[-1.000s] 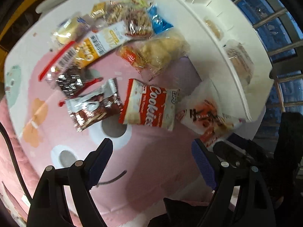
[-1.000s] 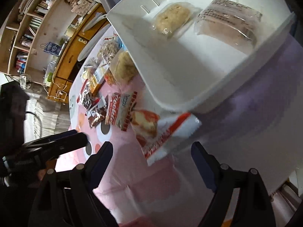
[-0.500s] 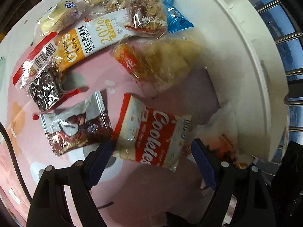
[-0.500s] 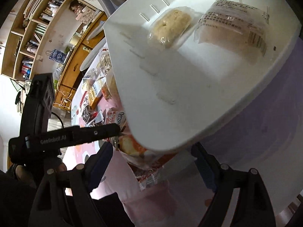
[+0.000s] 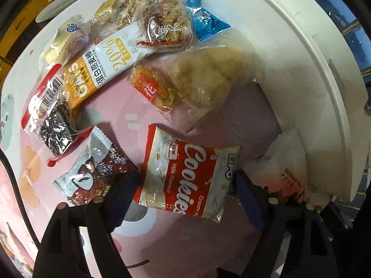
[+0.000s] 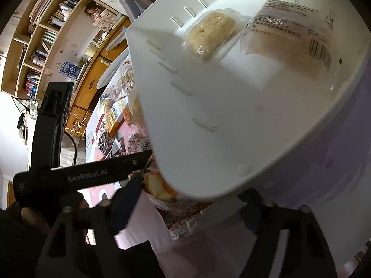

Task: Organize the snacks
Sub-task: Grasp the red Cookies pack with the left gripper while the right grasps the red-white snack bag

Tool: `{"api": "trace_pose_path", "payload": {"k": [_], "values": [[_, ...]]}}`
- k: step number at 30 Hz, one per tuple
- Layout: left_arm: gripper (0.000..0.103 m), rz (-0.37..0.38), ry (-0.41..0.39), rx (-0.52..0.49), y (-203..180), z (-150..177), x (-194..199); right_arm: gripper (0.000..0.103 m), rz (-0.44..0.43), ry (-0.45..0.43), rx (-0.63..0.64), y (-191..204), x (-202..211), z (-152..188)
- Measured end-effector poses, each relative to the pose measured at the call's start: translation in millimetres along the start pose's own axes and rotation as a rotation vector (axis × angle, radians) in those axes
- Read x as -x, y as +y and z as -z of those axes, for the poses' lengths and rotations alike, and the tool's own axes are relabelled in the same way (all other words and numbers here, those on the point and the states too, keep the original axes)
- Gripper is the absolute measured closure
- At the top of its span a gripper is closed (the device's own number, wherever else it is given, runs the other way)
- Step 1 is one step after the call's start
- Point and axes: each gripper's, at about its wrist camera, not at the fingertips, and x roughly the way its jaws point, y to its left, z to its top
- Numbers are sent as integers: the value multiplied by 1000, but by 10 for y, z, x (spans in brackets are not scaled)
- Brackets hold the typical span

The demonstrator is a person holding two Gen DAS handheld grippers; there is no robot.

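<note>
White bin (image 6: 231, 115) on the pink table (image 5: 185, 243), holding a small bun packet (image 6: 209, 33) and a larger clear bread packet (image 6: 289, 39). The left gripper (image 5: 185, 185) has just been closing, its fingers either side of the cookies packet (image 5: 185, 173), which lies just beside the bin; pad contact cannot be told. The right gripper (image 6: 189, 199), also just closing, straddles the bin's near rim and an orange packet (image 6: 162, 187) without a visible grip.

One white bin (image 6: 231, 115), two packets inside (image 6: 209, 32), nine snack packets outside (image 5: 185, 180) (roughly).

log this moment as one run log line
left gripper: closing around red cookies packet | right gripper: closing at white plastic bin rim | bin: two wrapped snacks
</note>
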Motion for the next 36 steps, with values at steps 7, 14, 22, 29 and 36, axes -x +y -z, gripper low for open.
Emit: {"api": "trace_pose_path", "payload": {"k": [7,14,22,29,36], "values": [[46,-27,-3,6,53,71,105,40,5,-2,25,46,14,-1],[50,-36,18,7,13,207,138,41,36,31,59,81,41,30],[50,-42,-13,3,48,461,466,42,61,60,88,154,152,145],[50,-13,-82,11,157,750,881,42,66,22,132,317,408,268],[50,35,-173,50,212,1198,1371,44,61,-61,182,490,811,437]]}}
